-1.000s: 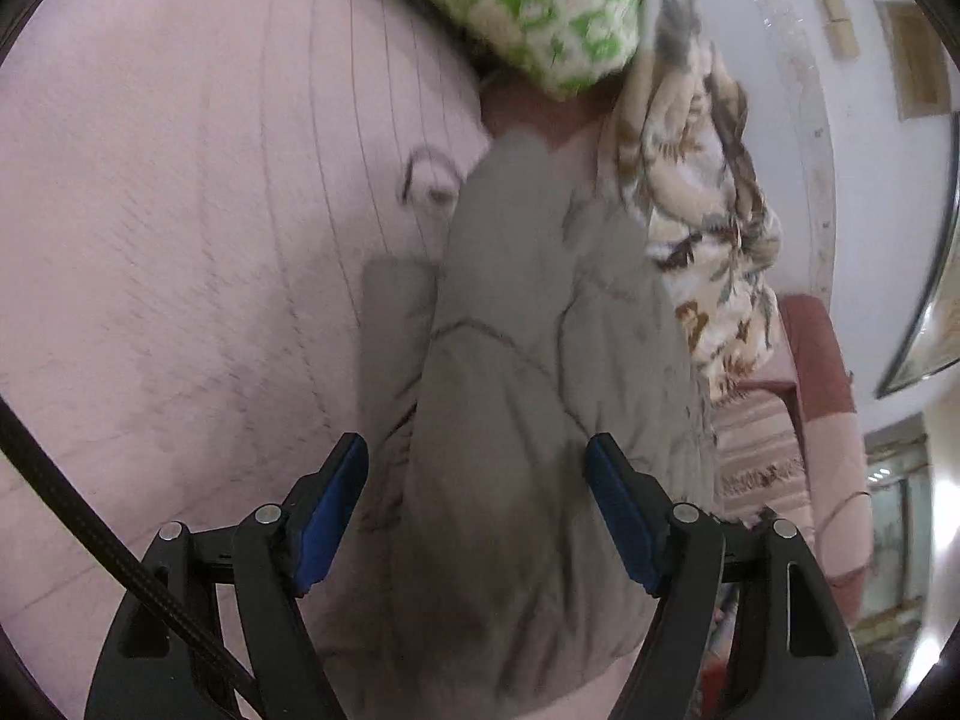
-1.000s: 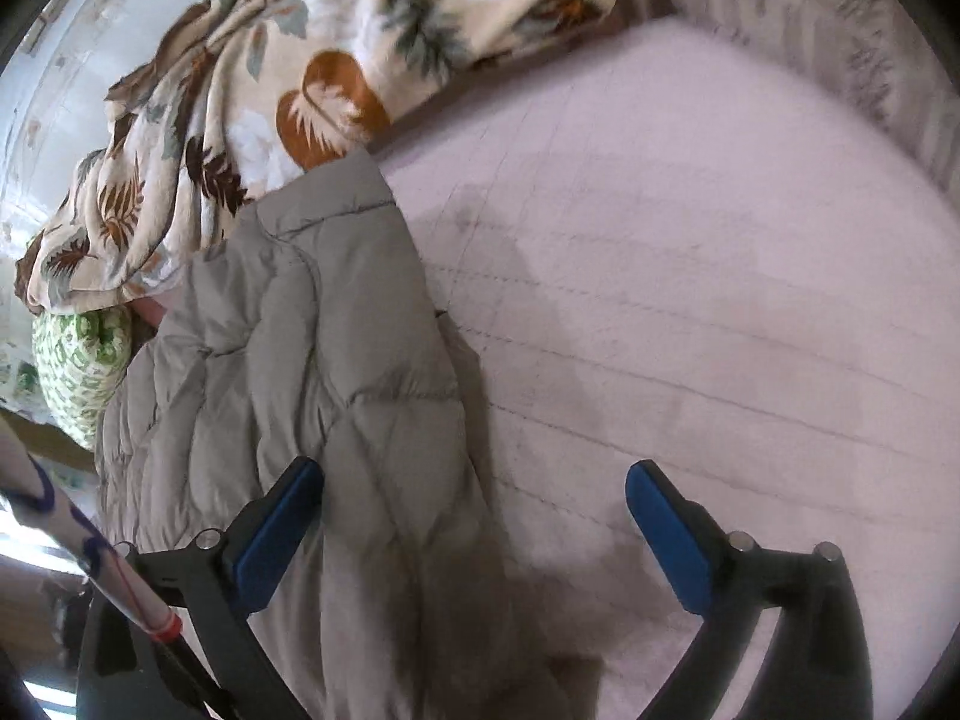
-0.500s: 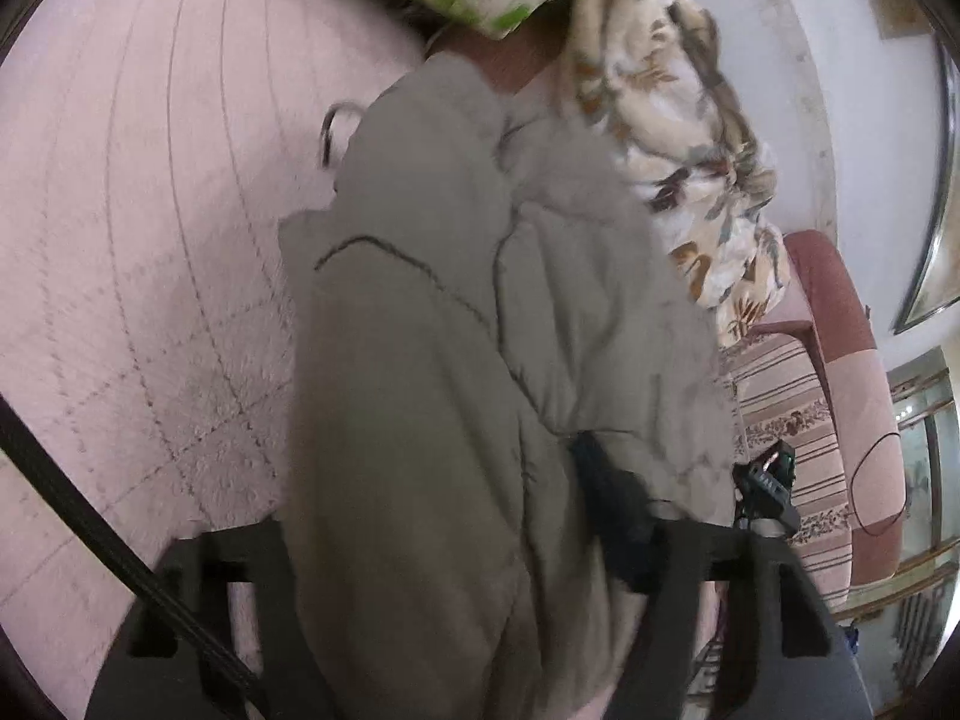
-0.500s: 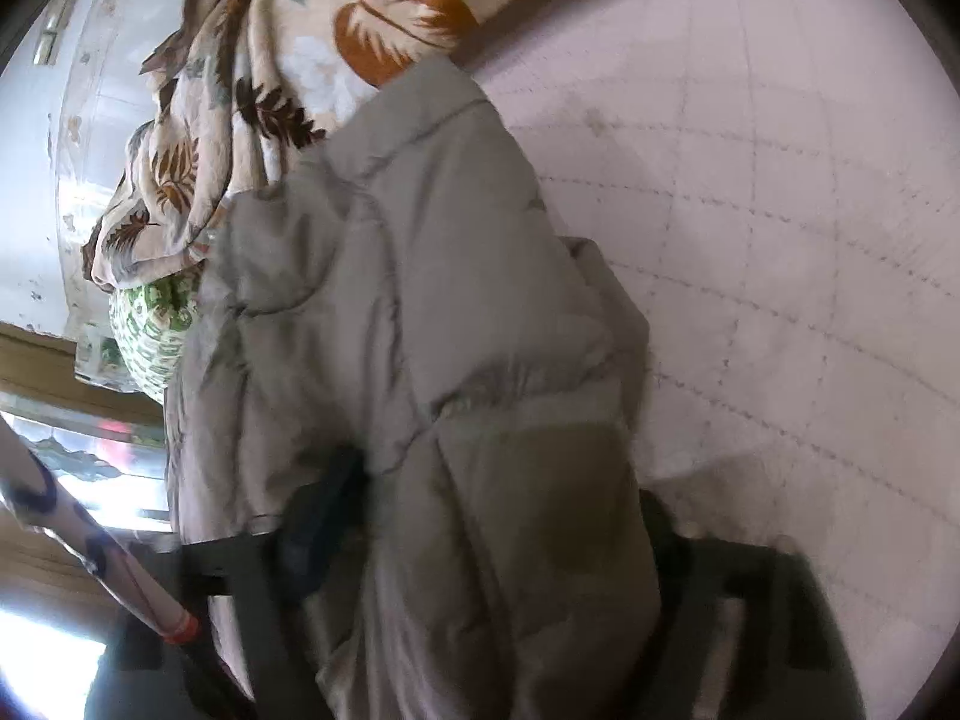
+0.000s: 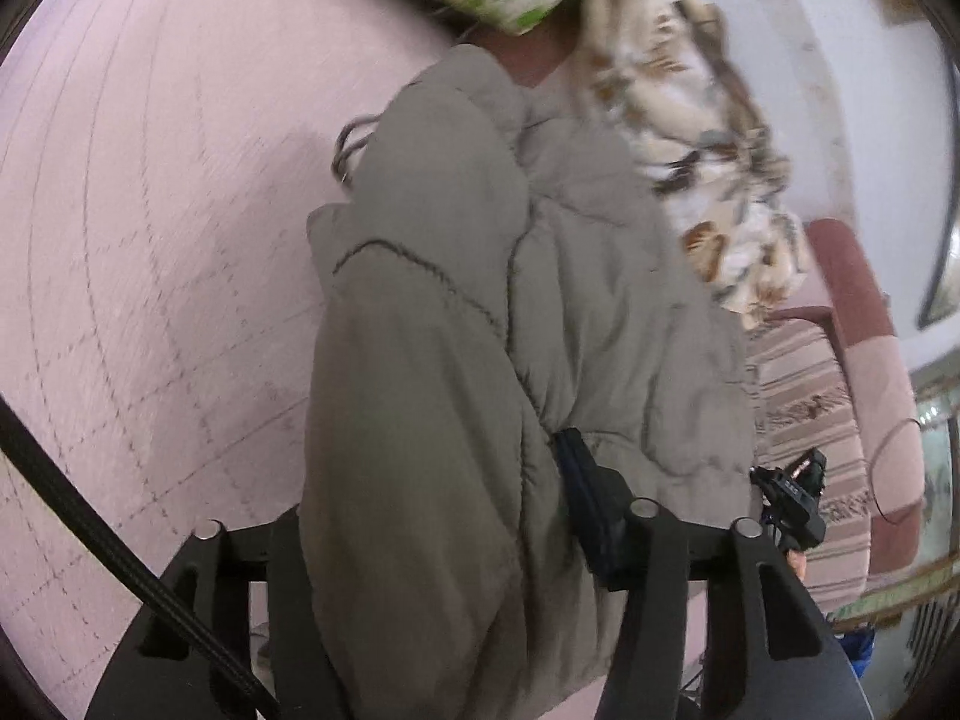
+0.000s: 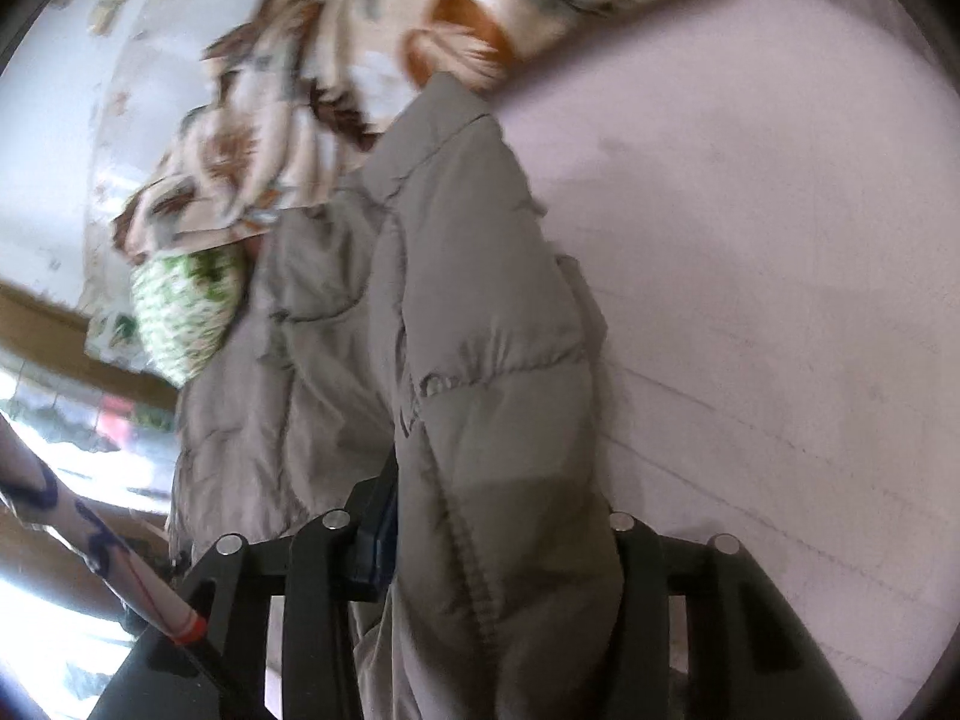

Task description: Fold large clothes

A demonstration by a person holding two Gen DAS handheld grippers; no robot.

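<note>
While the grey quilted puffer jacket point(image 5: 480, 312) lay on the pink bedspread point(image 5: 156, 228), just in front of the leaf-print blanket point(image 6: 312, 84), both tongs had hold of its near end. The left gripper point(image 5: 432, 546) pinched one thick fold, and the right gripper point(image 6: 498, 534) was pressed onto another. The jacket looked soft, bulky and light (its shell probably slippery), so a deep bite at a stitched seam would likely hold best.
</note>
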